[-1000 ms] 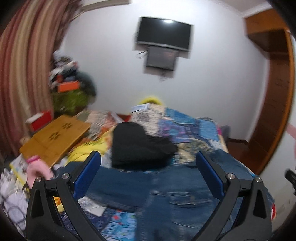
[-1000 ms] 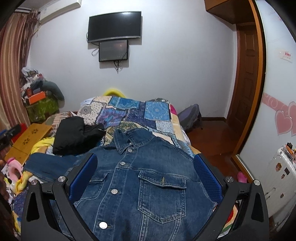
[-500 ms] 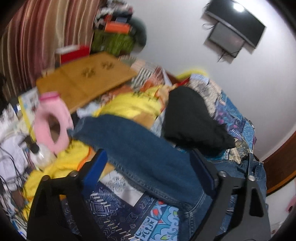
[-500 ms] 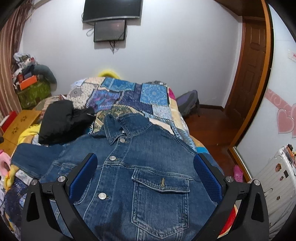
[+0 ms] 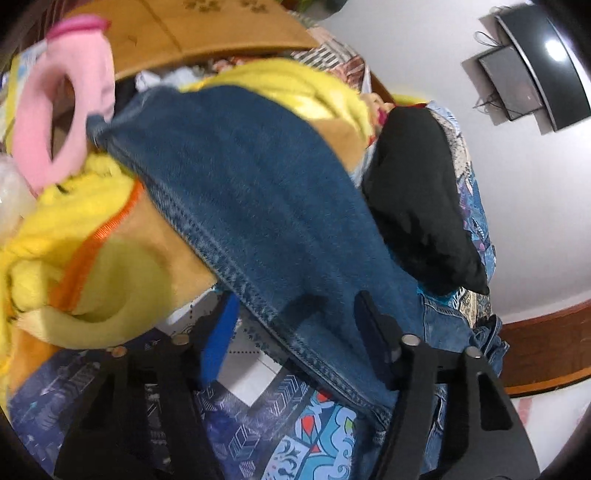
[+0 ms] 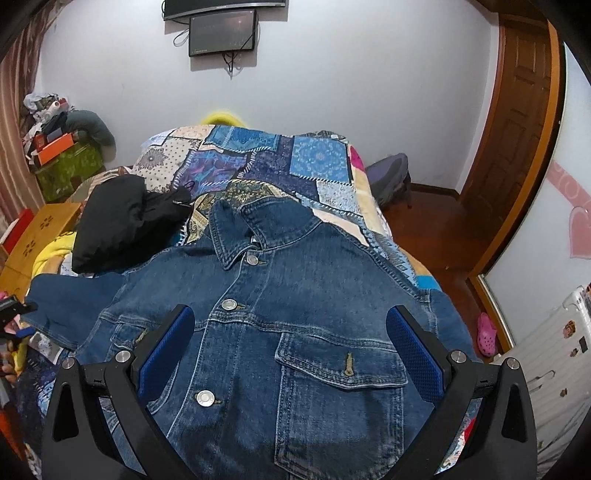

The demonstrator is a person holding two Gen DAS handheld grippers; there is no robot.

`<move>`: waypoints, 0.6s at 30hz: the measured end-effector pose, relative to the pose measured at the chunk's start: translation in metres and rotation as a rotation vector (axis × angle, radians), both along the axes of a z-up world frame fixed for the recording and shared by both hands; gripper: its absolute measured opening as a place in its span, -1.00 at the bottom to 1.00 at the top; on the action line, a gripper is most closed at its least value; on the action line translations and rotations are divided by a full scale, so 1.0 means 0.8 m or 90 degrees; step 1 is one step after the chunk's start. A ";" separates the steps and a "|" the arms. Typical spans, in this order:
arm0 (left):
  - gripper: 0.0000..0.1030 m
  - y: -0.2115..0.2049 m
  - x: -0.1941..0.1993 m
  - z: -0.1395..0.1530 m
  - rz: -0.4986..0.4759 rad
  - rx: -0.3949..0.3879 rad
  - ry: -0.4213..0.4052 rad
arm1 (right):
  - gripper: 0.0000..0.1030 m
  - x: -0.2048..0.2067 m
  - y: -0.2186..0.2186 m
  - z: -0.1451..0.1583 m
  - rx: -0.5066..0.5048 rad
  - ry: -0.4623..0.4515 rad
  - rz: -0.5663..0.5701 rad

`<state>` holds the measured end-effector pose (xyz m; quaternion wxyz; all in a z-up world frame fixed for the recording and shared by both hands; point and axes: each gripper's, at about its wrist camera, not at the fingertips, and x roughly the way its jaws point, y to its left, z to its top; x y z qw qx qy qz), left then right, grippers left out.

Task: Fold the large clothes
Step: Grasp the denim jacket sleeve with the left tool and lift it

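A blue denim jacket (image 6: 295, 325) lies face up and buttoned on the patchwork bedspread (image 6: 258, 162), collar toward the far wall. Its left sleeve (image 5: 258, 206) stretches out over yellow cloth. My left gripper (image 5: 295, 314) is open, its fingers astride the sleeve's seamed edge near the shoulder, close to the fabric. My right gripper (image 6: 290, 332) is open and hovers above the jacket's chest, near the flap pocket (image 6: 343, 362). The left gripper shows at the left edge of the right wrist view (image 6: 14, 314).
A black garment (image 6: 122, 218) lies left of the collar. Yellow cloth (image 5: 92, 266), a pink ring cushion (image 5: 62, 99) and a wooden lap table (image 5: 207, 33) crowd the bed's left side. A door (image 6: 517, 129) and wooden floor are at right.
My left gripper has swung down and left, closing in on the jacket's left sleeve until its fingers straddle the edge. My right gripper has tipped downward over the jacket's chest.
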<state>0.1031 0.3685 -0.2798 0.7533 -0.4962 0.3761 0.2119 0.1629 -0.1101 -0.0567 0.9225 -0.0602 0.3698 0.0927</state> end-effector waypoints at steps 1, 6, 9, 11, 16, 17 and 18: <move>0.11 0.003 0.000 -0.006 0.006 -0.007 0.001 | 1.00 0.001 0.000 0.000 0.002 0.003 0.000; -0.40 0.010 0.002 -0.025 0.024 0.001 0.016 | 1.00 0.003 -0.001 -0.002 0.005 0.012 0.003; -0.60 0.006 0.007 -0.024 0.021 0.037 0.032 | 1.00 0.004 -0.003 -0.002 0.012 0.015 0.003; -0.73 0.001 0.009 -0.016 0.017 0.065 0.040 | 1.00 0.003 -0.005 -0.001 0.018 0.016 0.004; -0.88 -0.019 0.014 0.038 0.005 0.171 0.034 | 1.00 -0.001 -0.012 0.003 0.023 0.009 0.003; -0.88 -0.025 0.016 0.054 -0.004 0.196 0.026 | 1.00 -0.002 -0.015 0.004 0.026 0.008 0.001; -0.88 -0.033 0.019 0.073 -0.018 0.222 0.012 | 1.00 -0.003 -0.016 0.004 0.030 0.008 0.000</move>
